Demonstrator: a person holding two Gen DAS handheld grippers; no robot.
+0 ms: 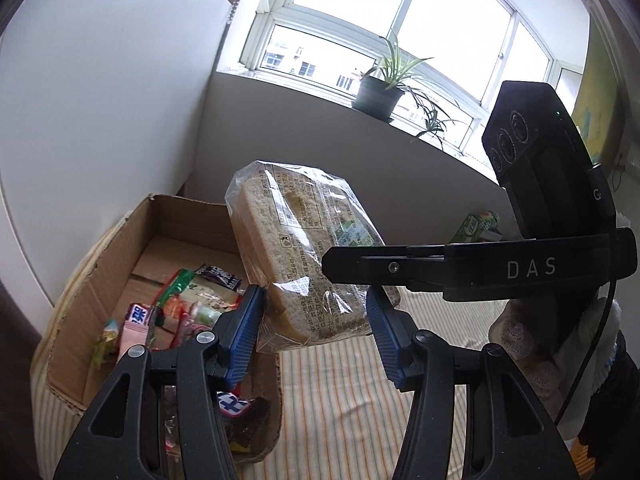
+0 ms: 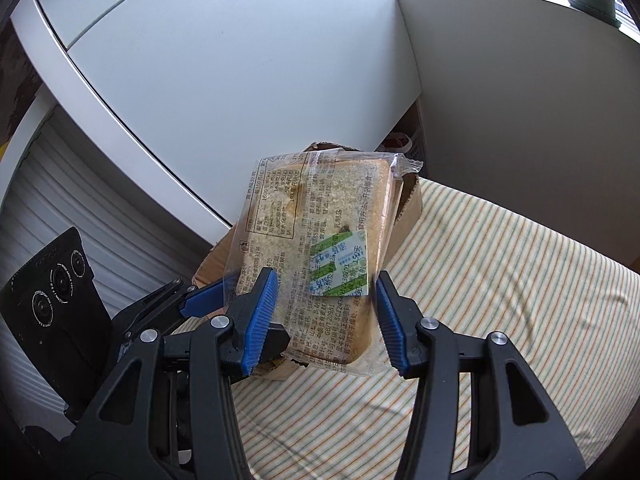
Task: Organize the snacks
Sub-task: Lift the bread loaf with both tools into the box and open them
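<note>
1. Bread pack (image 1: pixel 296 248) is up in the air, between both tools, over the striped cloth (image 1: pixel 360 400) at the box's right edge.
2. My left gripper (image 1: pixel 318 316): both blue pads pressed on the pack's lower end, so clamped on it, I'd say.
3. My right gripper (image 2: pixel 324 312): pads sit at the pack's two edges, but can't tell if they're biting or just flanking.
4. Key relation: cardboard box (image 1: pixel 100 264) lies down and to the left of the pack, on the left tool's side, so the left is nearer.
5. Pack's long axis runs up and away from the pads, leaning a bit left.
6. Count: 1 bread pack, 1 box, several small packets (image 1: pixel 180 304) inside (too jumbled for an exact no.), 1 green carton (image 1: pixel 476 226) farther back.
</note>
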